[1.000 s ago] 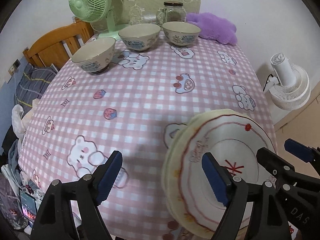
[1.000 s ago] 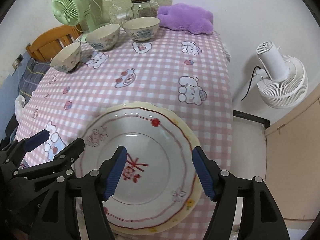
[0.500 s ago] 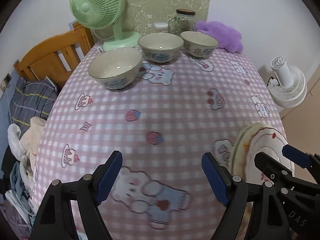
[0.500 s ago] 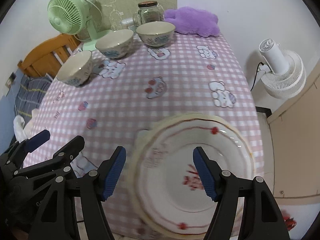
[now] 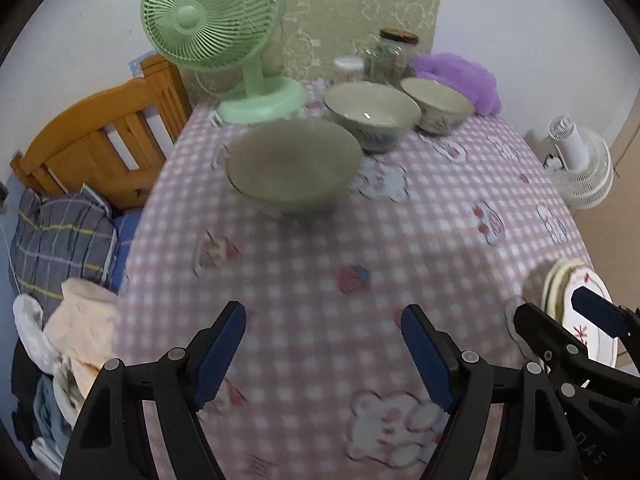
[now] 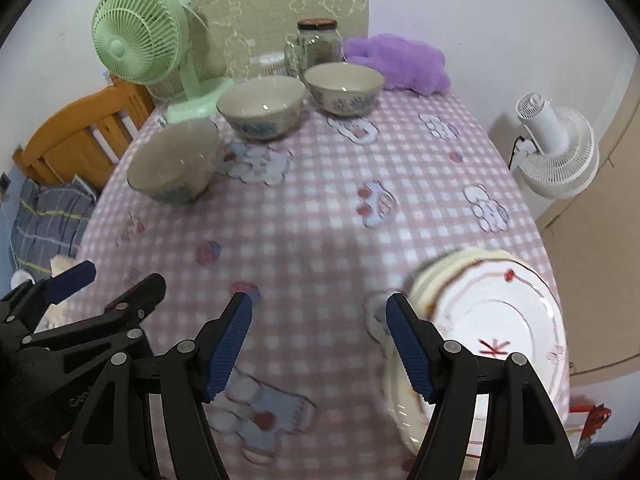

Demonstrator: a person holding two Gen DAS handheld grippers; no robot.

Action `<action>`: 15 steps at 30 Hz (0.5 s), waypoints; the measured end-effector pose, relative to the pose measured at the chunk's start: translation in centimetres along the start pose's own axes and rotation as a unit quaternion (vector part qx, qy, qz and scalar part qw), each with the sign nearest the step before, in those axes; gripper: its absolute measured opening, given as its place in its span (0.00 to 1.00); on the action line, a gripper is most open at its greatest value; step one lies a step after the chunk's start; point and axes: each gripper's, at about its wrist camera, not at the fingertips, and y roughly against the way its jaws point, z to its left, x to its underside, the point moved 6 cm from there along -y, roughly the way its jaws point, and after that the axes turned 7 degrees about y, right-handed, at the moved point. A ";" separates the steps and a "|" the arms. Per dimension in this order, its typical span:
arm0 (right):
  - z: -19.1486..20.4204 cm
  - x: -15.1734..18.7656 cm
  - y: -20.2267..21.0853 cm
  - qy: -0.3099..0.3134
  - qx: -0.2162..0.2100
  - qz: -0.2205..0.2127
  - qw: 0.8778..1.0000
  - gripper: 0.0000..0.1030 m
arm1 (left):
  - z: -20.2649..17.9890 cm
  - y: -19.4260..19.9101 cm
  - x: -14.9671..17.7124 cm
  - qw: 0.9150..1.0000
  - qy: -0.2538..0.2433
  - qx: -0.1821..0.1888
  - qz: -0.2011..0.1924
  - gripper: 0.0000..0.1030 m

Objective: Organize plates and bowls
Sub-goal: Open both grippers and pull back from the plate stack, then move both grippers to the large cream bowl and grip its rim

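1. The left gripper (image 5: 323,350), low in its frame, has its blue pads spread but closing slightly, with nothing between them, only tablecloth (image 5: 400,240) beneath.
2. The right gripper (image 6: 319,346), bottom centre of its frame, also stands spread and empty; its right pad overlaps the rim of the stacked plates (image 6: 492,320) at lower right, contact unclear.
3. Three bowls (image 6: 260,108) sit in a diagonal row toward the upper left of the pink checked cloth.
4. Behind them stand a green fan (image 6: 140,36), a glass jar (image 6: 318,46) and a purple plush (image 6: 400,60); a white fan (image 6: 556,148) stands at right.
5. "DAS" is partly legible on a gripper body.
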 end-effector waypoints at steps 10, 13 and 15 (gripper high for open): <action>3.9 -7.6 -2.8 -0.006 -0.006 -0.030 1.000 0.71 | 3.8 -3.2 -6.1 1.000 -0.004 -0.007 -0.028 0.69; 4.8 -9.5 -4.1 -0.009 -0.008 -0.035 0.999 0.70 | 5.1 -4.4 -7.6 0.999 0.004 -0.015 -0.031 0.69; 5.4 -10.9 -5.2 -0.014 -0.013 -0.037 0.999 0.69 | 5.8 -5.4 -8.4 0.999 0.009 -0.018 -0.031 0.69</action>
